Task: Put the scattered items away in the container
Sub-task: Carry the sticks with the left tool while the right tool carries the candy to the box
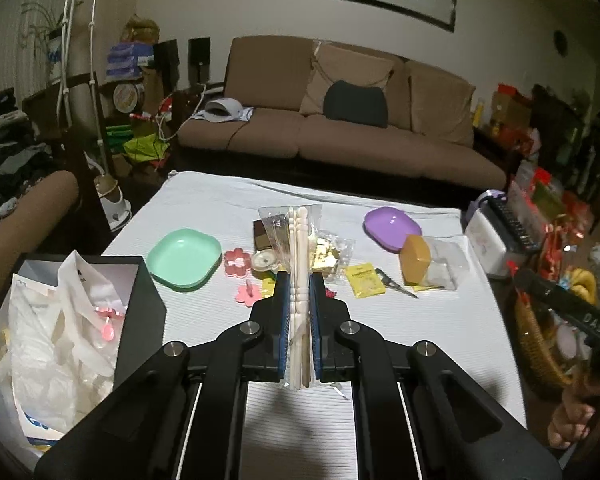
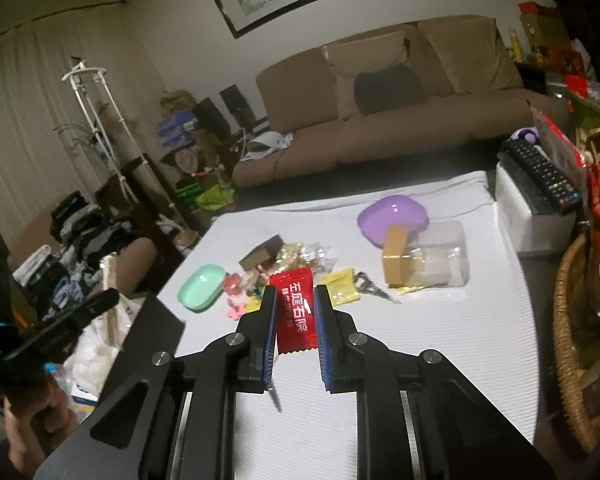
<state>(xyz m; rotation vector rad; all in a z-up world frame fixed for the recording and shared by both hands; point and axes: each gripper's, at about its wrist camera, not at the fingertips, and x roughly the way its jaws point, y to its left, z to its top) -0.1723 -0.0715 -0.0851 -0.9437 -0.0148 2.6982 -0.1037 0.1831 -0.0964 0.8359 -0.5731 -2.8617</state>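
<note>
Above the white bench, I hold both grippers level, pointing toward the sofa. My left gripper has its jaws pressed narrow on a clear packet of pale sticks, which stands upright between the blue pads. My right gripper has its jaws closed on a red sachet with white lettering, lifted off the bench.

The black box, the container, sits at the bench's left edge, holding white bags and a pink item. On the bench lie a green dish, pink flower shapes, a heap of gold-wrapped sweets, a yellow sachet, a clear jar with a tan lid on its side, and a purple dish beyond it. A remote rests on a white box at the right. A wicker basket stands off the bench's right edge.
</note>
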